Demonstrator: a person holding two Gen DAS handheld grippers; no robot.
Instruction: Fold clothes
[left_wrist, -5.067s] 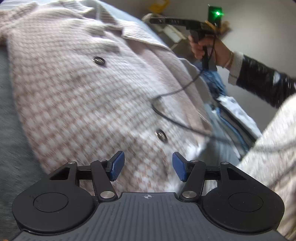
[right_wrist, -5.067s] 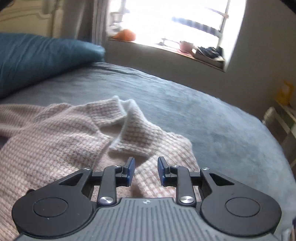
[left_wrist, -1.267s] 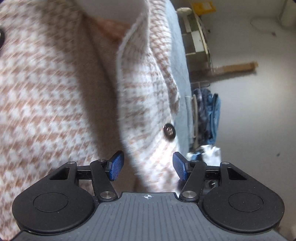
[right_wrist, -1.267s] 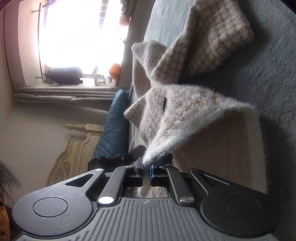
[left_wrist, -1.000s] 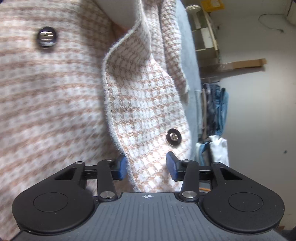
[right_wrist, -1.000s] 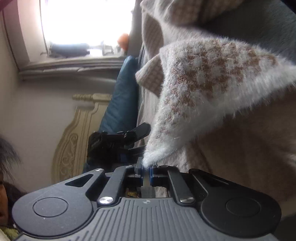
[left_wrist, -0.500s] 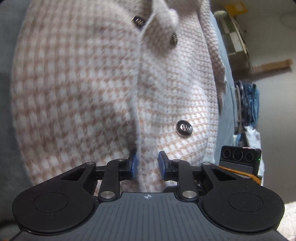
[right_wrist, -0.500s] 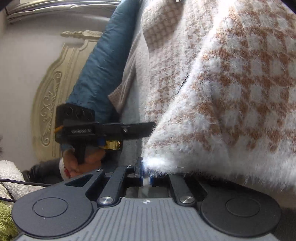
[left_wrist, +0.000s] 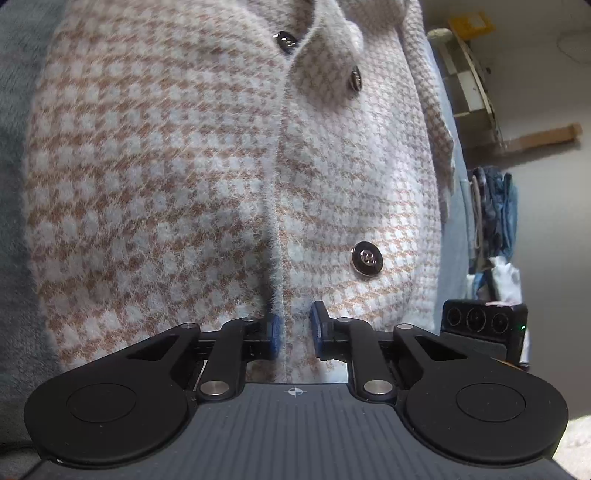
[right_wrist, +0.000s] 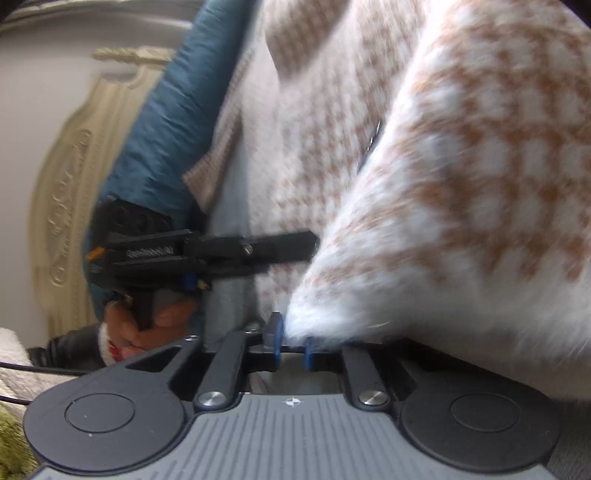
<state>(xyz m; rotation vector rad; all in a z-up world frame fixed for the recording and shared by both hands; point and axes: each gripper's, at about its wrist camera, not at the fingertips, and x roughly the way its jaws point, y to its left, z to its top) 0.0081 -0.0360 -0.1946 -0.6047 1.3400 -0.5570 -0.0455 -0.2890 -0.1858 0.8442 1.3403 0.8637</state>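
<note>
Left wrist | left tongs (left_wrist: 294, 328) closing | cardigan (left_wrist: 207, 177) hem between

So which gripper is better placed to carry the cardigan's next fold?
Probably left: the left gripper is closing around the cardigan front edge, while the right gripper is opening, fuzzy corner at its pads.

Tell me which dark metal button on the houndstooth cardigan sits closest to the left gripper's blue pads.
The lowest dark metal button, just above the right-hand blue pad. The other two buttons sit far up the fuzzy pink-and-white houndstooth cardigan.
</note>
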